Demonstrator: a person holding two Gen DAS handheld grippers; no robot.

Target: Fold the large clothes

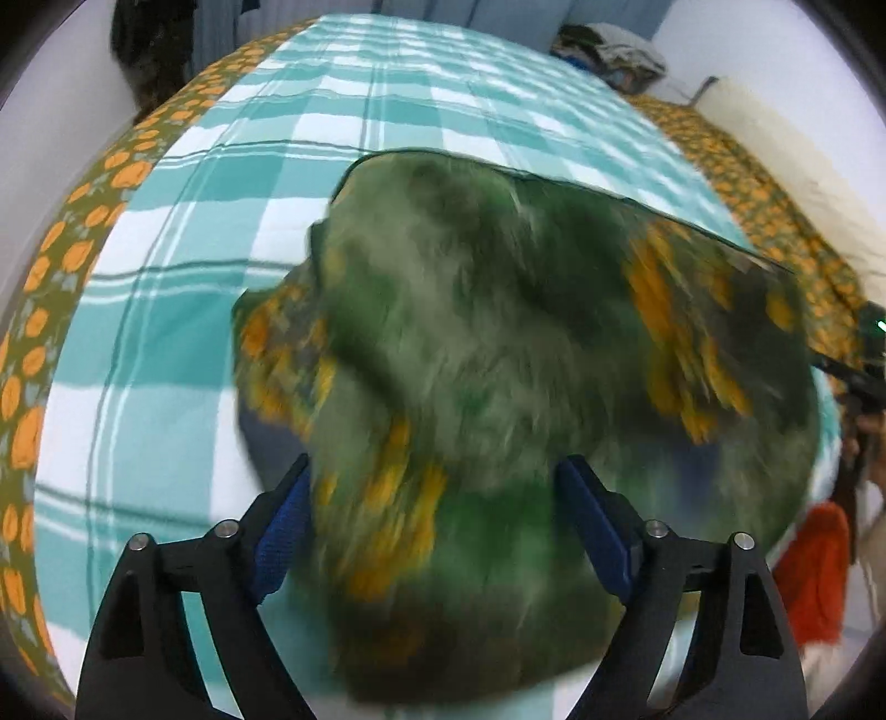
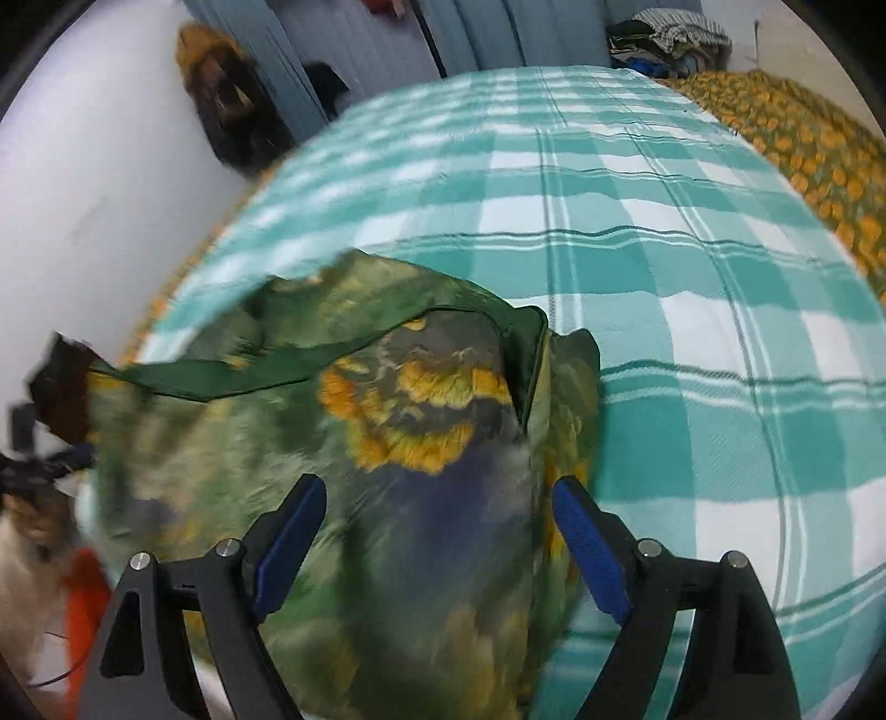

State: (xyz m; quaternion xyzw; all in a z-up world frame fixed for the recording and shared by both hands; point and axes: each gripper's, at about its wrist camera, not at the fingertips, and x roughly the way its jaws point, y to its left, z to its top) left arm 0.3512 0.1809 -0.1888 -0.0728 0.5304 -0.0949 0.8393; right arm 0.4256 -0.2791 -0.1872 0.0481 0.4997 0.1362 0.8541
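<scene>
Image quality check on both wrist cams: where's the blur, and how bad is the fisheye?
Left wrist: green floral garment heavily smeared, left gripper sharp, checked blanket bulges barrel-like. Right wrist: garment's lower part blurred, orange flower fairly crisp, right gripper sharp. Lighting soft in both, no glare.

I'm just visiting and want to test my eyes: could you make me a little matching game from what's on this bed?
Things:
1. blanket
2. garment
3. finger pads
4. clothes pile

Descriptions:
A. blue
B. green with orange flowers
C. teal and white checks
D. far end of the bed

Pairs: 1-C, 2-B, 3-A, 4-D
</scene>
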